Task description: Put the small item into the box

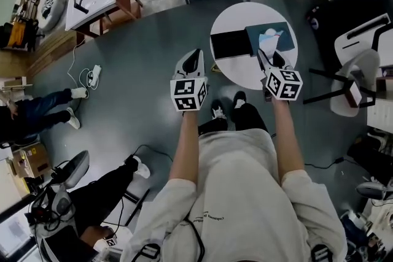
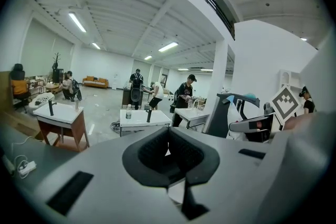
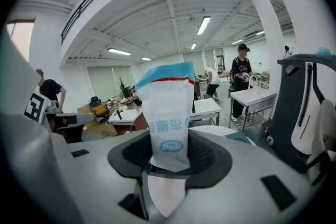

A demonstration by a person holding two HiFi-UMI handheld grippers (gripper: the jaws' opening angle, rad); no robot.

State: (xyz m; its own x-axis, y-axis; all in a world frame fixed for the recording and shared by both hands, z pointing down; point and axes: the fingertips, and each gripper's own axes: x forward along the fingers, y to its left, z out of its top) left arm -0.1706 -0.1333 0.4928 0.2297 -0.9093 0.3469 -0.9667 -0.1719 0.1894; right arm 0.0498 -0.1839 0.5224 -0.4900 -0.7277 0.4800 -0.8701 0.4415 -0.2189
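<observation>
The white sachet [image 3: 167, 113] stands upright, its lower end pinched between the right gripper's [image 3: 169, 159] fingers [image 3: 211, 157]. The left gripper's [image 2: 168, 152] fingers are closed on nothing.

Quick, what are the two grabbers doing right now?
The left gripper is closed and empty.
The right gripper is closed on a white packet with a blue top.
</observation>
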